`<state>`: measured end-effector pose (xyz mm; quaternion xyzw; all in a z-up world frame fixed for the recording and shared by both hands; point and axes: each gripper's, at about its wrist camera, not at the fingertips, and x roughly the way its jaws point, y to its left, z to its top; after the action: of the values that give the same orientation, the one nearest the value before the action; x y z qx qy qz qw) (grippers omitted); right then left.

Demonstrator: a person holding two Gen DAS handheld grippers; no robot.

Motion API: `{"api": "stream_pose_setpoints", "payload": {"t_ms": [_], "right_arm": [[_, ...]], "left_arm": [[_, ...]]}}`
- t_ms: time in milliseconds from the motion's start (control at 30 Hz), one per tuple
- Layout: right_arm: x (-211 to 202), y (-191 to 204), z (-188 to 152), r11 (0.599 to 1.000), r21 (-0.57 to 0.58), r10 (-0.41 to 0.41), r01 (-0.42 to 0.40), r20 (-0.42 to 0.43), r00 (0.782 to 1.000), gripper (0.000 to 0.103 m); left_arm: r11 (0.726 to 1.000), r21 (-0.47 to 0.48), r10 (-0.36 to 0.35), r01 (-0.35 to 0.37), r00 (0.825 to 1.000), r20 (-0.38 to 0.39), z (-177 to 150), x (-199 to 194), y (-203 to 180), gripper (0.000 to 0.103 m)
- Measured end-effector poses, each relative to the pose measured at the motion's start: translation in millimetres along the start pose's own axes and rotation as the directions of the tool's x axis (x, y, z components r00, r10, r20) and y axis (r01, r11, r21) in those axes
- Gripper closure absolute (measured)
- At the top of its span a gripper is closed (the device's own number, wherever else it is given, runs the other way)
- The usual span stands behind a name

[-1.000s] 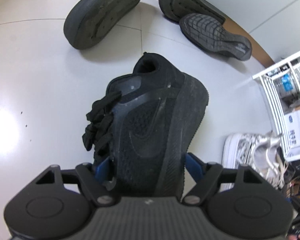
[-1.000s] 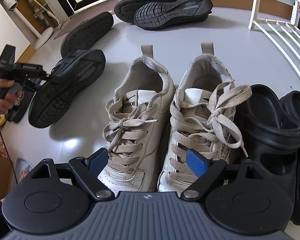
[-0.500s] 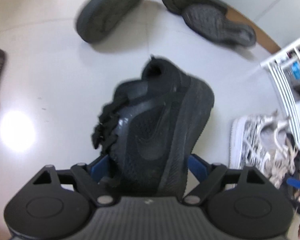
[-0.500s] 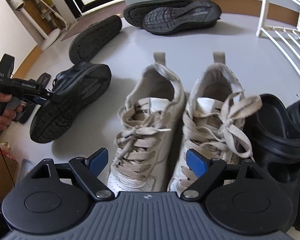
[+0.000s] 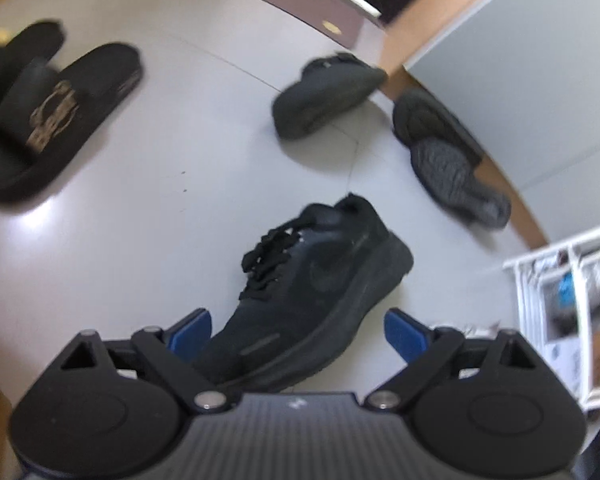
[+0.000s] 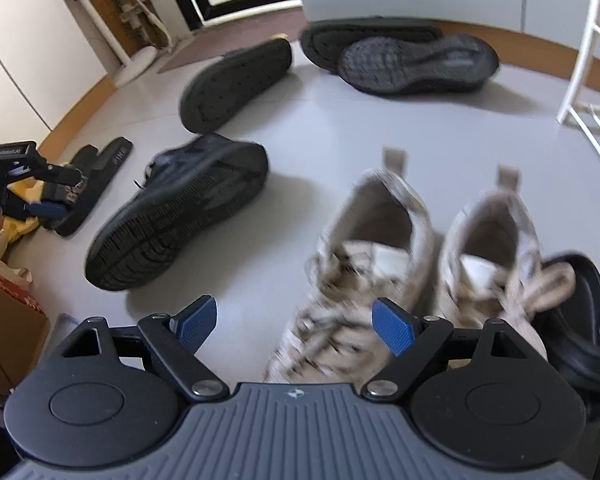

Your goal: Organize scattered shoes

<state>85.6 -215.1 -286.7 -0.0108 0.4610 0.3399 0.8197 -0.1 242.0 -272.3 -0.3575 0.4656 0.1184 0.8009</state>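
Both wrist cams look steeply down, close over floor; share black sneaker (image 5: 320,300).

White wire rack (image 6: 580,76), standing fan base (image 6: 134,66), cardboard box (image 6: 4,320) beside pale floor (image 6: 324,128).

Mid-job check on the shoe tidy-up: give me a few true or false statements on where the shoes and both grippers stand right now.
1. The left gripper is clamped on the black sneaker. False: its jaws are opening, pads clear of the sneaker.
2. The white sneakers stand side by side. True.
3. The right gripper holds a white sneaker. False: it is open and holds nothing.
4. Three dark shoes near the wall show their soles. True.
5. The black sneaker lies on its side. True.
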Motion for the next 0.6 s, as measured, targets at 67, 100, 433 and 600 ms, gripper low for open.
{"api": "stream_pose_setpoints", "payload": {"t_ms": [67, 100, 433, 600], "right_arm": [[3.8, 8.4, 11.1, 1.0, -0.029, -0.006, 0.005, -0.023, 1.0, 0.014], [5.1, 13.0, 17.7, 0.999, -0.044, -0.013, 0.011, -0.041, 0.999, 0.014], [-0.3, 78.2, 91.3, 1.0, -0.007, -0.011, 0.01, -0.132, 0.991, 0.014], [12.7, 113.6, 112.0, 0.999, 0.031, -0.025, 0.03, -0.151, 0.988, 0.014]], "left_arm": [[1.0, 0.014, 0.014, -0.014, 1.0, 0.005, 0.1, 3.1, 1.4, 0.008], [1.0, 0.016, 0.016, -0.016, 1.0, 0.007, -0.3, 5.6, 1.0, 0.008], [0.999, -0.046, -0.029, 0.029, 1.0, 0.004, -20.3, 3.4, 19.3, 0.008], [0.995, -0.077, -0.055, 0.057, 0.998, 0.031, -19.4, 1.1, 30.6, 0.008]]}}
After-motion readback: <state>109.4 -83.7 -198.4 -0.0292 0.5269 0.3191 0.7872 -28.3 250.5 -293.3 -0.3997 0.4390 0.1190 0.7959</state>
